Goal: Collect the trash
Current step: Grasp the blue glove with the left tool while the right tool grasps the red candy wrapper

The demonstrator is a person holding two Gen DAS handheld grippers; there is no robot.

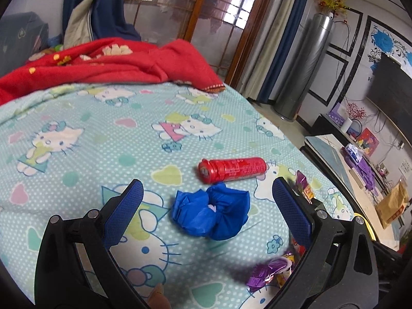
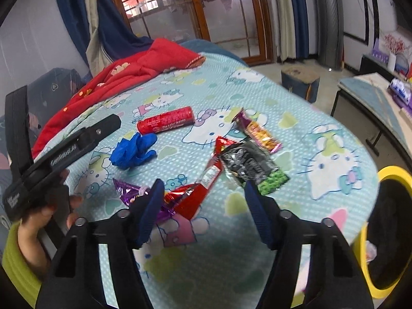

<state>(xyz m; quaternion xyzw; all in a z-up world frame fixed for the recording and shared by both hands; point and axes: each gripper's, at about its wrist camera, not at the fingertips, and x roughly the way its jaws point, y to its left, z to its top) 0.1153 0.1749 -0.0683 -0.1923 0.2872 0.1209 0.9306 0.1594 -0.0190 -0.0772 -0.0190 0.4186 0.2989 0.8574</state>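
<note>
Trash lies scattered on the bed (image 1: 77,118), whose sheet carries cartoon cats; a red tube (image 1: 231,169) lies on its side just beyond a crumpled blue glove (image 1: 211,213), and the left gripper (image 1: 206,200) hangs released above the glove, pads clear of it; the right gripper (image 2: 203,193) stands parted with nothing pinched, over a red wrapper (image 2: 198,193), beside a purple wrapper (image 2: 126,188) and a black-and-green packet (image 2: 252,167); a yellow-rimmed bin (image 2: 391,175) stands off the bed's edge.
</note>
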